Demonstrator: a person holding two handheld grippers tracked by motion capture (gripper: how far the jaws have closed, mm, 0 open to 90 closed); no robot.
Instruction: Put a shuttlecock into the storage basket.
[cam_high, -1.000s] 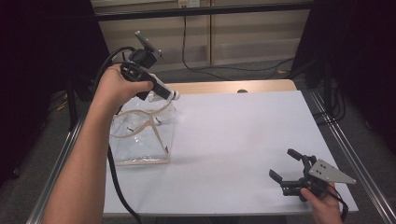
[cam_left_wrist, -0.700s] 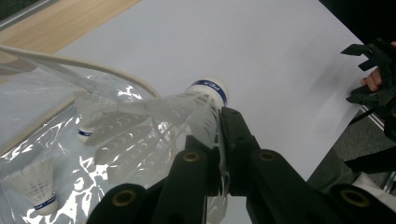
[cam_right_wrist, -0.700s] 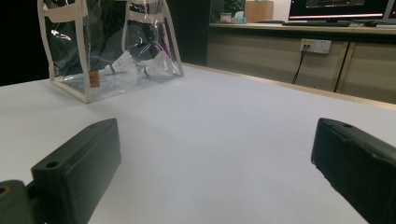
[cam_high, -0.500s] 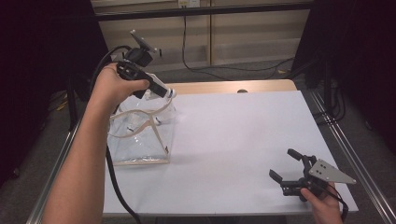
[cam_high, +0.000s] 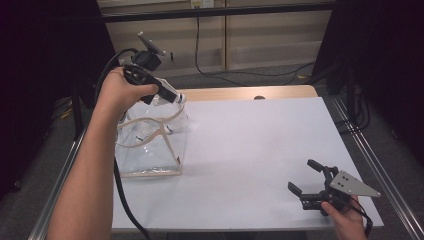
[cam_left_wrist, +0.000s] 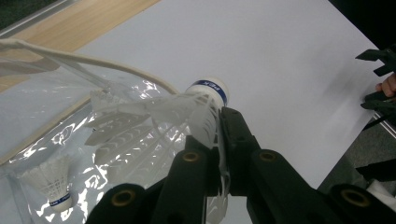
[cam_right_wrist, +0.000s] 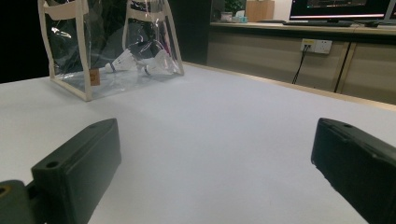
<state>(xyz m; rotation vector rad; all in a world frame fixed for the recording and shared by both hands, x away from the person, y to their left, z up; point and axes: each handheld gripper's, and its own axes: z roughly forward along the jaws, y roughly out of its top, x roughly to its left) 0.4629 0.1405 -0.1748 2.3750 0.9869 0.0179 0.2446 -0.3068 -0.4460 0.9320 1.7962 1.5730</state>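
My left gripper (cam_high: 175, 96) hangs over the open top of a clear plastic bag (cam_high: 150, 145) with beige trim at the table's left. It is shut on the feather skirt of a white shuttlecock (cam_left_wrist: 205, 100), whose blue-banded cork points away from the jaws. In the left gripper view the bag (cam_left_wrist: 116, 140) lies below, with another shuttlecock (cam_left_wrist: 51, 184) on its bottom. The right gripper view shows two shuttlecocks (cam_right_wrist: 123, 60) (cam_right_wrist: 161, 63) inside the bag (cam_right_wrist: 112, 46). My right gripper (cam_high: 300, 174) rests low at the front right, open, with nothing between its fingers.
A white sheet (cam_high: 260, 145) covers the table, with a wooden strip (cam_high: 240, 93) along the far edge. Metal rails (cam_high: 370, 165) run down both sides. The bag's looped handles (cam_left_wrist: 93, 60) stand up around its opening. Cables trail on the floor behind.
My left gripper has drifted slightly to the left above the bag, still holding the shuttlecock. The right gripper has stayed where it was.
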